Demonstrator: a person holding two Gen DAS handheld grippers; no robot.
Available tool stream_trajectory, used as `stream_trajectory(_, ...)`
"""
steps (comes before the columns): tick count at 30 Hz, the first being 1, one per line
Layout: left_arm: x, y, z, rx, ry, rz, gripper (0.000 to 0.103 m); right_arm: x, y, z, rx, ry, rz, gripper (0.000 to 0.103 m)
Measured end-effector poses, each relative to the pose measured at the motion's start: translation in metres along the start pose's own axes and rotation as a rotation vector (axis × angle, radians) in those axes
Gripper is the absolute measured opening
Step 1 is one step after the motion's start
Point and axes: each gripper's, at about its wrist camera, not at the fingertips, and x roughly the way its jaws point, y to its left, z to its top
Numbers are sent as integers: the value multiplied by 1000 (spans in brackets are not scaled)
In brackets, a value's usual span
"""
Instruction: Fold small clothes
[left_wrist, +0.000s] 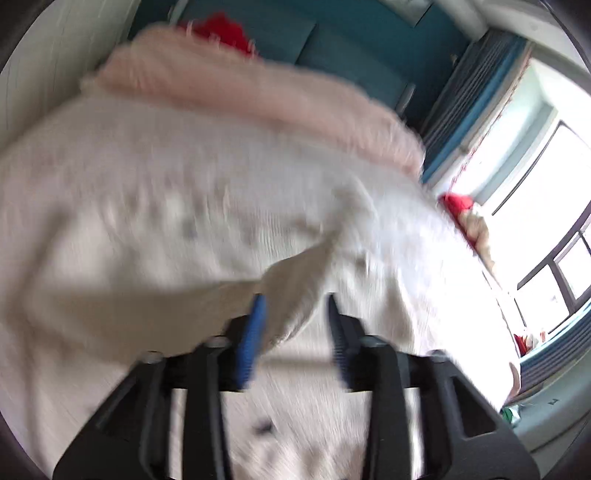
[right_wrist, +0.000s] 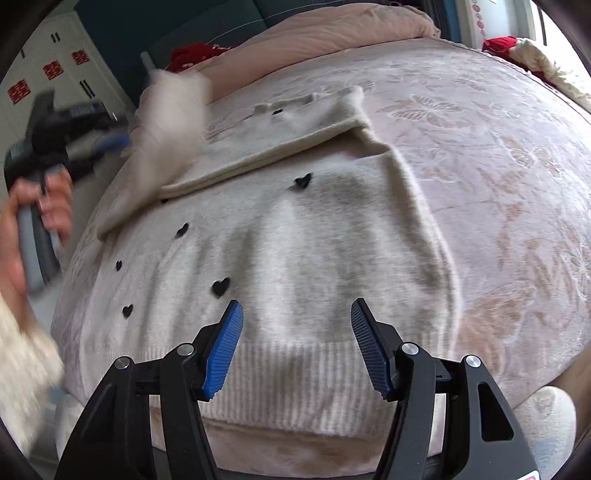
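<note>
A cream knit sweater (right_wrist: 295, 251) with small black hearts lies flat on the bed, its ribbed hem nearest me. One sleeve (right_wrist: 266, 147) is folded across the chest. My right gripper (right_wrist: 295, 314) is open and empty, just above the hem. My left gripper (right_wrist: 110, 142) is seen blurred at the left, level with the lifted sleeve end (right_wrist: 173, 122). In the blurred left wrist view, the left gripper (left_wrist: 295, 299) has its jaws apart with a fold of the cream sleeve (left_wrist: 291, 291) lying between them.
The bed has a pale pink embossed cover (right_wrist: 498, 166) and a pink blanket roll (right_wrist: 332, 26) at the head. Red cloth (right_wrist: 192, 51) lies by the teal headboard (left_wrist: 332, 48). A window (left_wrist: 554, 184) is at the right. A white wardrobe (right_wrist: 55, 74) stands left.
</note>
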Motion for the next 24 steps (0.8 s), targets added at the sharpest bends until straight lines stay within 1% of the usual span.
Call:
stream_trajectory(1,7,4,-23,-37,16,14,48,-1,-3,3,-2,-5,-6,61)
stream_trajectory(3,14,24,-54,-135,44,12,50,-2,-5,15,-36,-18,-19,62)
stream_trajectory(5,6,52,-75,-238,51,28,52,3,-3,35,-68,-17,-10,66)
stream_trajectory(7,-3,96,-73,-369,28,60,52,16,4,60,-78,-12,38,67)
stream_trajectory(8,-11,118,-70,-439,1,78,52,23,7,70,-78,-10,54,67)
stream_trajectory(9,-21,137,-68,-485,-23,90,52,31,11,82,-74,-5,74,67)
stream_trajectory(10,-28,149,-66,-510,-43,98,53,41,14,95,-60,-5,102,67)
stream_trajectory(11,-31,161,-59,-529,-62,107,55,54,18,109,-34,-6,126,67)
stream_trajectory(13,-34,188,-43,-573,-72,129,56,80,26,133,4,8,151,67)
stream_trajectory(15,-30,207,-29,-630,-83,111,55,115,33,153,58,51,169,67)
stream_trajectory(16,-28,216,-25,-664,-86,104,55,128,35,158,81,68,154,67)
stream_trajectory(17,-28,220,-21,-689,-93,89,53,142,38,163,98,87,141,60)
stream_trajectory(18,-26,225,-19,-708,-94,85,50,154,41,166,111,102,149,50)
stream_trajectory(19,-22,227,-16,-715,-95,83,42,161,44,167,117,119,155,25)
stream_trajectory(20,-22,227,-15,-714,-99,79,32,168,51,170,112,138,158,8)
stream_trajectory(21,-20,228,-15,-709,-104,83,26,169,59,173,89,138,168,8)
stream_trajectory(22,-13,221,-10,-697,-118,89,12,164,65,178,60,109,160,7)
stream_trajectory(23,-17,219,-7,-687,-138,92,9,153,75,185,8,53,164,7)
stream_trajectory(24,-24,215,-4,-671,-173,85,9,140,82,195,-27,-4,174,7)
